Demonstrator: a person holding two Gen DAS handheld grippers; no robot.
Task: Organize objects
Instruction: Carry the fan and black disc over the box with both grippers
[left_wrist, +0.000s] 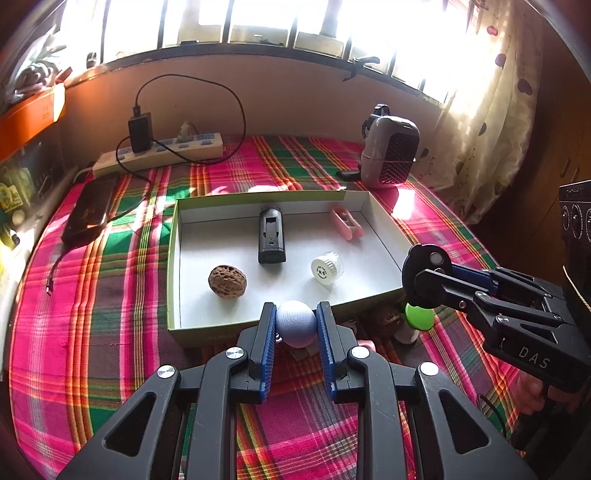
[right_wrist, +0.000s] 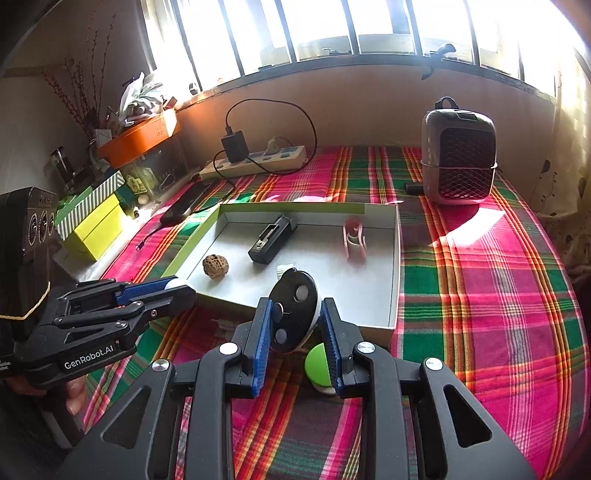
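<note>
My left gripper (left_wrist: 295, 308) is shut on a pale blue egg-shaped ball (left_wrist: 297, 325), held just above the near wall of a shallow white box (left_wrist: 173, 258). Inside the box lie a walnut (left_wrist: 227, 280), a black device (left_wrist: 271, 240), a white cap (left_wrist: 327, 269) and a pink clip (left_wrist: 347, 221). My right gripper (right_wrist: 295, 302) is shut on a black disc with a white rim (right_wrist: 293, 310), by the box's near right corner (right_wrist: 393, 325). A green disc (right_wrist: 318, 363) lies on the cloth under it. The left gripper (right_wrist: 183, 290) shows at the left of the right wrist view.
A plaid cloth (right_wrist: 480, 295) covers the table. A grey heater (right_wrist: 458, 158) stands at the back right, a power strip (right_wrist: 255, 160) with a charger at the back, a phone (left_wrist: 86, 216) at the left. A second walnut (left_wrist: 384, 319) lies outside the box. Boxes (right_wrist: 96, 221) crowd the left edge.
</note>
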